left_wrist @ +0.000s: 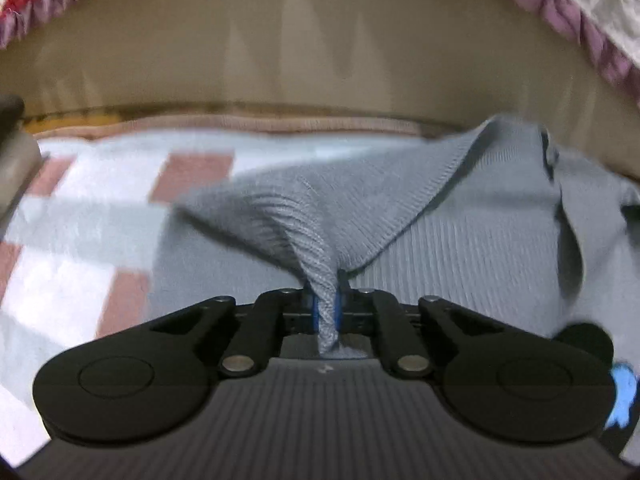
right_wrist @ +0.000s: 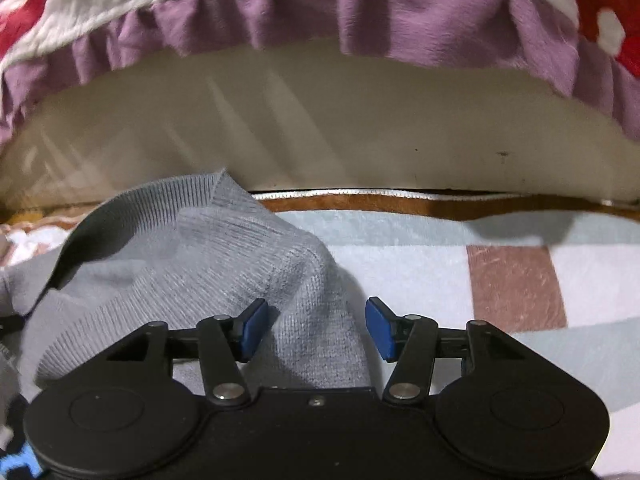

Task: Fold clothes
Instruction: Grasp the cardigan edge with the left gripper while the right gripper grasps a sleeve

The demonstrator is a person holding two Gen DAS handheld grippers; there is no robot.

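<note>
A grey knitted garment lies on a checked blanket of pale blue, white and dusty pink. My left gripper is shut on a twisted bunch of its fabric, which rises in a taut ridge from the blue pads. In the right wrist view the same grey garment spreads to the left, and a fold of it runs between the blue pads of my right gripper. That gripper stands open, its pads clear of the cloth on both sides.
A beige padded wall rises right behind the blanket's far edge. Above it hangs a white quilt with a purple frill and red flowers. A dark and grey object shows blurred at the left edge.
</note>
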